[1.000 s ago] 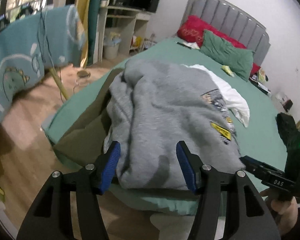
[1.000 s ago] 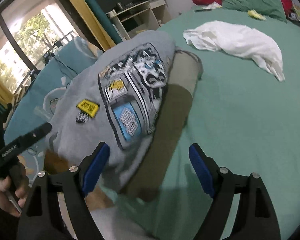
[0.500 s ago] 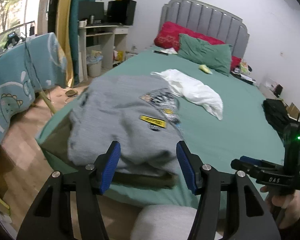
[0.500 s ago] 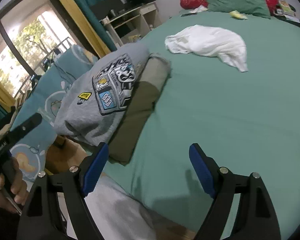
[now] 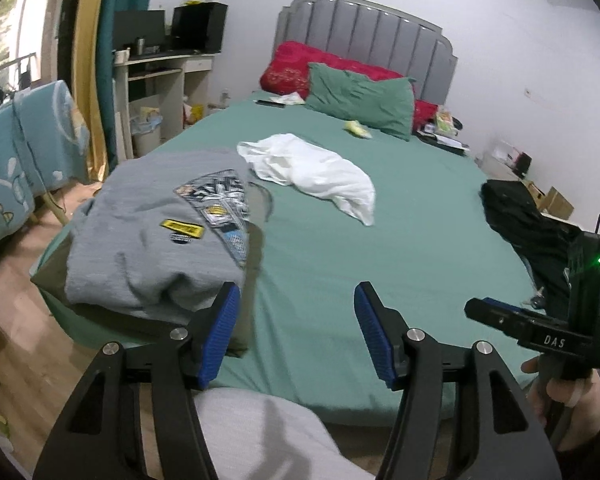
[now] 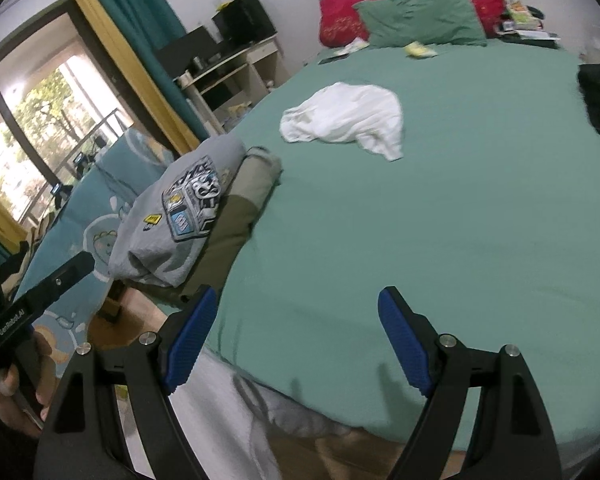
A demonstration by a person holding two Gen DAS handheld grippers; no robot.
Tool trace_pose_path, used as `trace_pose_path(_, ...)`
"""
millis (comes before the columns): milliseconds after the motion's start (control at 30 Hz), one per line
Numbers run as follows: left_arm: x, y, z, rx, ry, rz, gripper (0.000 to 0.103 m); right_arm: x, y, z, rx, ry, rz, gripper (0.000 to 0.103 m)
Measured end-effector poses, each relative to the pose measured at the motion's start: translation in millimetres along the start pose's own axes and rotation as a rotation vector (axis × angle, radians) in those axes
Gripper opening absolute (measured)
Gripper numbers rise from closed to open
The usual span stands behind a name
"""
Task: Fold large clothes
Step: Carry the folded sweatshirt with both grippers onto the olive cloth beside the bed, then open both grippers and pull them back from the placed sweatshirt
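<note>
A folded grey sweatshirt (image 5: 148, 236) with a printed patch lies on top of a folded olive garment (image 5: 252, 264) at the bed's near left corner; both also show in the right wrist view, grey (image 6: 172, 220) on olive (image 6: 236, 216). A crumpled white garment (image 5: 312, 168) lies mid-bed, also in the right wrist view (image 6: 348, 120). A black garment (image 5: 528, 220) lies at the right edge. My left gripper (image 5: 296, 336) is open and empty, just right of the stack. My right gripper (image 6: 296, 344) is open and empty over the bed's near edge.
The green bed sheet (image 5: 380, 248) stretches back to red and green pillows (image 5: 356, 92) and a grey headboard. A desk with shelves (image 5: 160, 76) and a blue patterned cloth on a rack (image 5: 16, 152) stand left. Wooden floor lies left of the bed.
Both grippers have pulled back and away from the grey sweatshirt, and the views have swung right towards the bed's middle. The folded stack stays at the left corner.
</note>
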State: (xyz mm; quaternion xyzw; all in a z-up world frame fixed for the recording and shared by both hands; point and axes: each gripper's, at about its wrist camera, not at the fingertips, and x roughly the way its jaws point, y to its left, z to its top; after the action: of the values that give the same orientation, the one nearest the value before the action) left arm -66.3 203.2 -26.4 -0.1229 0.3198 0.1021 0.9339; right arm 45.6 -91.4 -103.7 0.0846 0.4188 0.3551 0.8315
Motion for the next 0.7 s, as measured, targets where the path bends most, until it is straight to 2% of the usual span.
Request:
trace_pose_path(167, -3.5, -29.9, 3.3, 0.021, 0.022, -0.054, 0.063, -32.7, -23.5, 2.6, 0.026, -0.042, -0.038, 0.082)
trace_pose_path(300, -11.9, -54.6, 7.8, 0.06, 0.006, -0.045, 0.063, -61.5, -43.9, 8.2, 0.05, -0.083, -0.073, 0.082)
trace_pose_path(367, -20.1, -66.7, 10.6, 0.068, -0.017, -0.065, 0.063, -78.5, -52.7, 10.8, 0.059, -0.109, -0.094, 0.085)
trace_pose_path(400, -23.8, -72.0, 11.3, 0.071, -0.027, -0.074, 0.063, -84.9, -56.8, 11.6, 0.064, -0.12, -0.099, 0.091)
trace_pose_path(467, -33.3, -83.9, 14.9, 0.083, -0.055, -0.079, 0.064, -103.3, -64.7, 13.7, 0.076, -0.156, -0.122, 0.096)
trace_pose_path(700, -62.4, -117.1, 31.9, 0.13, -0.17, -0.061, 0.075, -157.6, -79.1, 22.9, 0.081, -0.255, -0.177, 0.097)
